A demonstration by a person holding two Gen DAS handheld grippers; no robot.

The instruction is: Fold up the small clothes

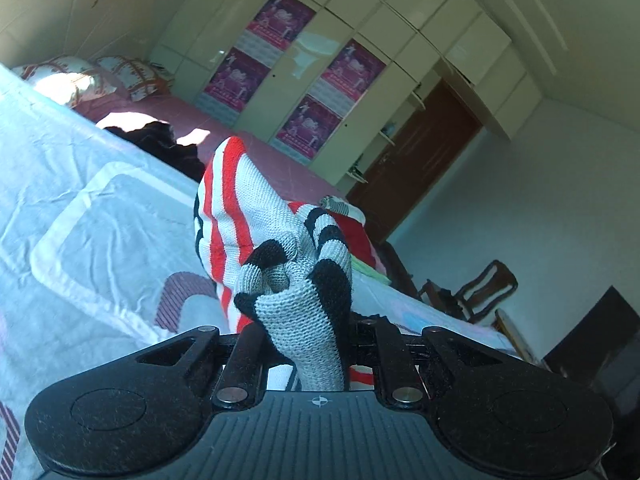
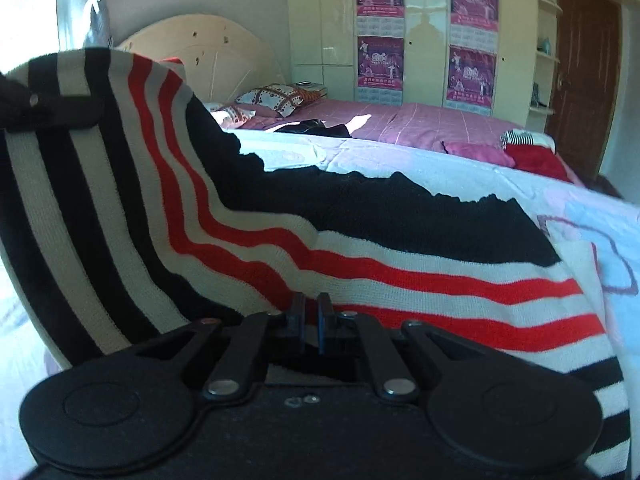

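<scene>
A knit sweater [image 2: 360, 276] with black, white and red stripes lies partly on the white bedsheet [image 2: 440, 168]. My right gripper [image 2: 311, 304] is shut on its near edge, fingers pressed close together. The sweater's left side is lifted off the bed in a tall fold. At the top of that fold a black part of my left gripper [image 2: 40, 112] shows. In the left wrist view the left gripper [image 1: 308, 332] is shut on a bunched wad of the sweater [image 1: 296, 288], which hides its fingertips. The rest of the sweater hangs down behind.
Folded red and striped clothes [image 2: 532, 152] sit at the bed's far right. A dark garment [image 2: 316, 128] and pillows [image 2: 276, 98] lie on the pink cover. Beyond are a wardrobe with posters [image 2: 472, 40], a brown door [image 2: 584, 72] and a wooden chair [image 1: 480, 288].
</scene>
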